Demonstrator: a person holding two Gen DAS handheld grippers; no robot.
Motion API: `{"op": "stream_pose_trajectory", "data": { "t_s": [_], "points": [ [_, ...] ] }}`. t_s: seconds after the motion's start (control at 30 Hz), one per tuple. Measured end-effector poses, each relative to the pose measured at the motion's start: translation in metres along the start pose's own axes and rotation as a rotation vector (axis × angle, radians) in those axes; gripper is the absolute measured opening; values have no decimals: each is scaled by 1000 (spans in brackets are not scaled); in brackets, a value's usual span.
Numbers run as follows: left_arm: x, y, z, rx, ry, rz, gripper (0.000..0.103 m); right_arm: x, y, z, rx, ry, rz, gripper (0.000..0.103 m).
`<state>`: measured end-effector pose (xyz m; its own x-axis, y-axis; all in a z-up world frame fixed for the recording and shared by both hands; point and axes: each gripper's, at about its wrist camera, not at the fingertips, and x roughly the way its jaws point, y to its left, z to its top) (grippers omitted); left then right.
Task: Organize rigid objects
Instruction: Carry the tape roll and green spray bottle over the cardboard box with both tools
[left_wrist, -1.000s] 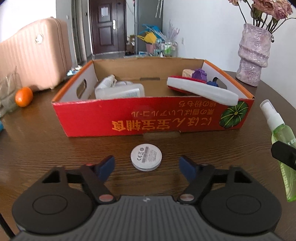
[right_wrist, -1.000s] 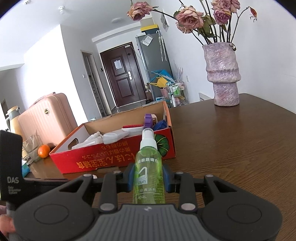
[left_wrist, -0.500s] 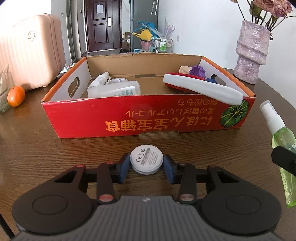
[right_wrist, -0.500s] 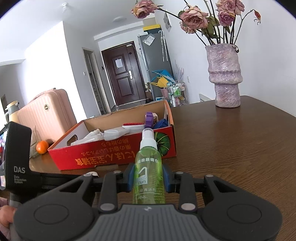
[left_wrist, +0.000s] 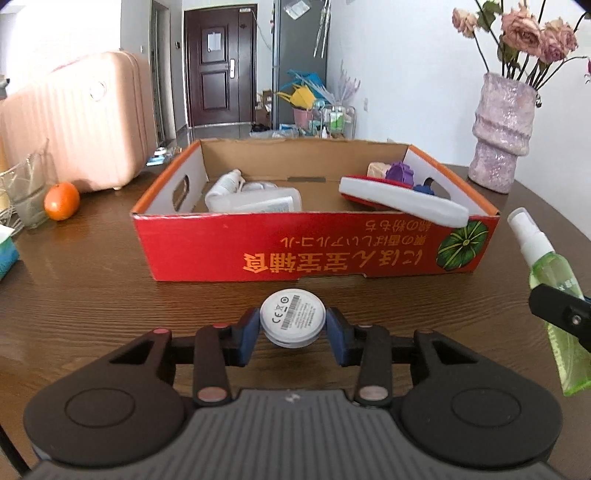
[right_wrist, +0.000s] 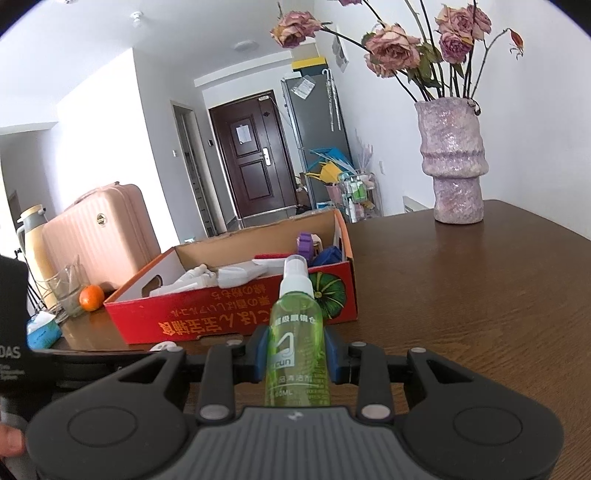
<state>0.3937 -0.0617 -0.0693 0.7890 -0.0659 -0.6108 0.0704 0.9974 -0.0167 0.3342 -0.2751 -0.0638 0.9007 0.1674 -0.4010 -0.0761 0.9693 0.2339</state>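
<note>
Two grippers each hold something: the left gripper (left_wrist: 292, 329) has closed its jaws on the white disc (left_wrist: 292, 322), with the red box (left_wrist: 314, 243) at twelve o'clock; the right gripper (right_wrist: 297, 355) clamps the green spray bottle (right_wrist: 297, 332), upright, box at eleven o'clock.

A: Surface?
B: 1 dark wooden table (left_wrist: 92, 280), round-edged, filling the lower frame.
A: Resting on it?
B: 1 red cardboard box (left_wrist: 295, 251) at centre; 1 orange (left_wrist: 61, 201) and 1 glass (left_wrist: 26, 195) at left; 1 teal packet (left_wrist: 6, 254) at far left edge; 1 purple vase (left_wrist: 504, 133) at upper right.
</note>
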Motion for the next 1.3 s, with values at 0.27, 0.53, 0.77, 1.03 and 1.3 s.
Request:
{"op": "stream_pose_trajectory", "data": {
  "t_s": [0.27,0.53,0.77,1.03,1.3],
  "points": [
    [-28,7,-7,-15,-50,13,40,-3,6,-1,-18,-7,15,30],
    [-55,8,-15,-15,-111,19,40,-6,15,-5,-46,-15,41,30],
    [-76,11,-20,-24,-151,21,40,-13,23,-9,-52,-26,50,30],
    [-95,14,-19,-36,-194,18,40,-21,39,-10,-60,-49,77,30],
    [-103,15,-3,-22,-234,16,40,-19,52,3,-56,-56,90,30]
  ]
}}
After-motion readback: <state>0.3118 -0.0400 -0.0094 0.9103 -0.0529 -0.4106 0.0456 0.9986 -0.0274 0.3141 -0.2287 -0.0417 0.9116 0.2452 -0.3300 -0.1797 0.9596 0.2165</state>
